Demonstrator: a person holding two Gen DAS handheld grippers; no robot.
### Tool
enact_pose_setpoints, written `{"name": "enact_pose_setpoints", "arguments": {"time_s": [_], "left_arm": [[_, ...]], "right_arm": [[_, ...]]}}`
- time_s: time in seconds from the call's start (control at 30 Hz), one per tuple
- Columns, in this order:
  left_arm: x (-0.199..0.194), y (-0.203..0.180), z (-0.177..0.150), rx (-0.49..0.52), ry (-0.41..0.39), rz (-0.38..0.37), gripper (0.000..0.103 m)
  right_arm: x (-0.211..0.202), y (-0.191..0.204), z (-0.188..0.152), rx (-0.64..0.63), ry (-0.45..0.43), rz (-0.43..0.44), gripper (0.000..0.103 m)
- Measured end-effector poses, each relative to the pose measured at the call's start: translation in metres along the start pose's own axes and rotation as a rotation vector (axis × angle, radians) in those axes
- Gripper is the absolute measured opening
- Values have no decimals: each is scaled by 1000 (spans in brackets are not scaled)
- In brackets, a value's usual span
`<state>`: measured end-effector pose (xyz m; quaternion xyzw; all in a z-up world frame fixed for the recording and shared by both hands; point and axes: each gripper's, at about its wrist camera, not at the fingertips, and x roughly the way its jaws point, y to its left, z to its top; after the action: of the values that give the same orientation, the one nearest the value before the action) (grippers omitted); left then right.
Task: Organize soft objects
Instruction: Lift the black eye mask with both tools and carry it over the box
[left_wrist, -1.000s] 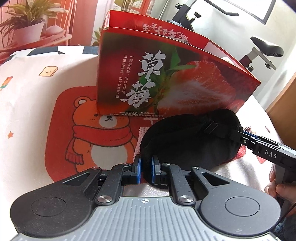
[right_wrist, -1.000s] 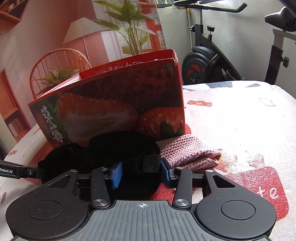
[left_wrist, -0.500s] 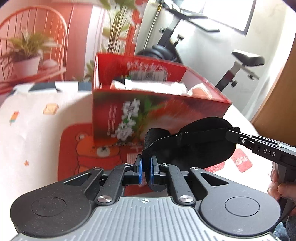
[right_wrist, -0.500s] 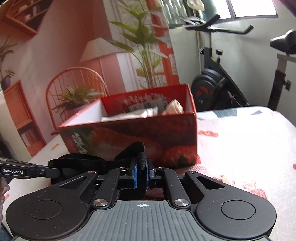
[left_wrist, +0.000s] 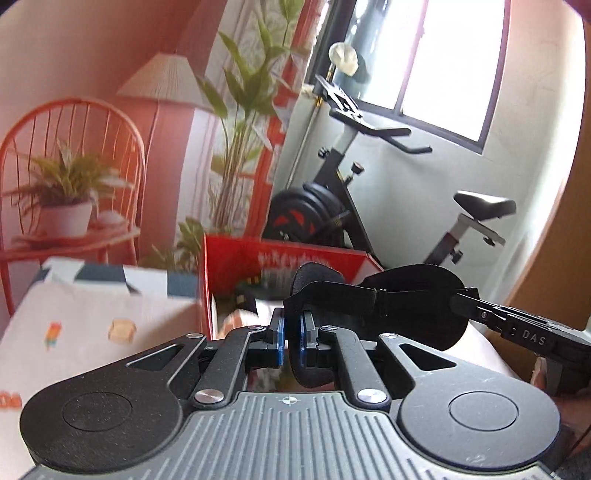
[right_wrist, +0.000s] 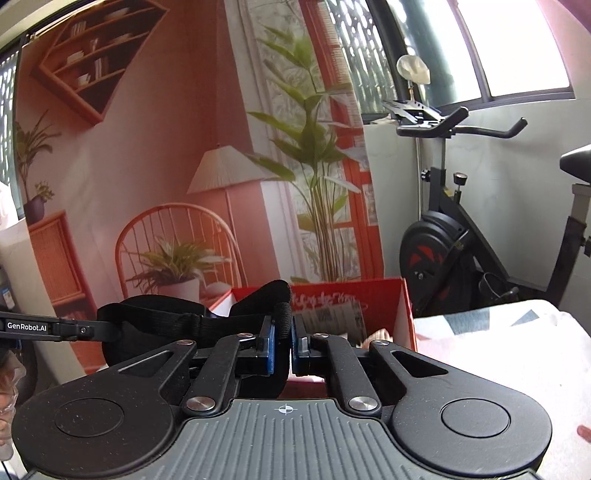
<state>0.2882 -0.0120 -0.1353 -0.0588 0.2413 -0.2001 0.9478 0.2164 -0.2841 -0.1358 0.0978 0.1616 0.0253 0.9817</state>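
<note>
A black sleep mask (left_wrist: 402, 295) hangs in the air, stretched between both grippers. My left gripper (left_wrist: 291, 334) is shut on one end of it; its strap runs across to the right gripper's fingers (left_wrist: 480, 314) at the right. In the right wrist view my right gripper (right_wrist: 282, 341) is shut on the other end of the sleep mask (right_wrist: 162, 321), and the left gripper's fingers (right_wrist: 88, 328) pinch it at the left. Behind and below the mask stands the open red strawberry box (left_wrist: 236, 266) (right_wrist: 391, 299), with several soft items inside.
The box stands on a table with a patterned white cloth (left_wrist: 81, 317) (right_wrist: 498, 339). An exercise bike (left_wrist: 369, 206) (right_wrist: 458, 236) stands behind the table. A backdrop with a printed chair, lamp and plants (right_wrist: 221, 184) fills the far side. A hand (left_wrist: 543, 369) holds the right gripper.
Both grippers have lifted the sleep mask off the table to above the box's rim. The right gripper closed on the mask. The pink knitted cloth has dropped out of sight.
</note>
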Motion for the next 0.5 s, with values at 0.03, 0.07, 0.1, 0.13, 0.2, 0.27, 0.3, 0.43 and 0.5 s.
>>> {"name": "enact_pose_setpoints", "arguments": {"time_s": [0.03,0.07,0.1,0.13,0.2,0.27,0.3,0.43,0.5], "left_arm": [[7,-1,7,6,-5,9,9],[13,-1,13,4,-7,16,9],[21,0,20,-1,-9,23,9],[28,2,27,-3,-12,31,9],[46,0,42,13,-24,61,9],[63,-2,57,35,-30,86,9],[73,-2,64,43,-29,96,9],[114,-5,83,70,-10,132,9],[135,-7,86,94,19,144,9]], "right_arm": [[6,0,6,-3,-4,-7,7],[12,-1,13,-9,-6,-15,7],[19,-1,20,-16,-7,-23,7],[27,-2,26,-21,-6,-34,7],[47,-5,38,-24,2,-56,7],[66,-9,48,-27,10,-86,7],[77,-12,52,-27,14,-102,7],[118,-24,60,-19,45,-160,7],[138,-30,60,-6,71,-186,7]]}}
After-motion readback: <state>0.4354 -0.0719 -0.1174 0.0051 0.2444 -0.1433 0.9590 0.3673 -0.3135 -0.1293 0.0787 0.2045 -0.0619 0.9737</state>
